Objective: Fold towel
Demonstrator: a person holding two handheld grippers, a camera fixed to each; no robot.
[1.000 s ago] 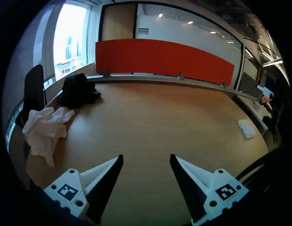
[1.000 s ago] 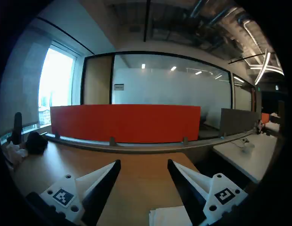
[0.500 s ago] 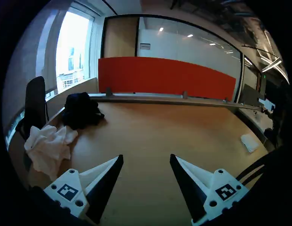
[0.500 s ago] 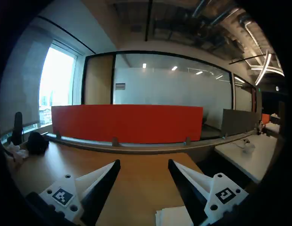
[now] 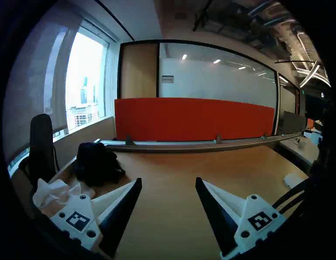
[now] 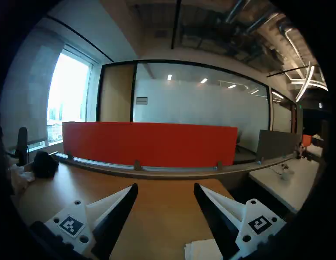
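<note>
Although it is crumpled in a heap, the white towel lies at the left edge of the wooden table, partly hidden behind one finger of my left gripper. Just beyond it sits a black bag, with a dark chair back beside them. A folded white cloth lies on the wood just below my right gripper. Both my grippers hang over the table with fingers spread wide and nothing between them. A red partition runs along the table's far side, and a bright window stands at the left.
</note>
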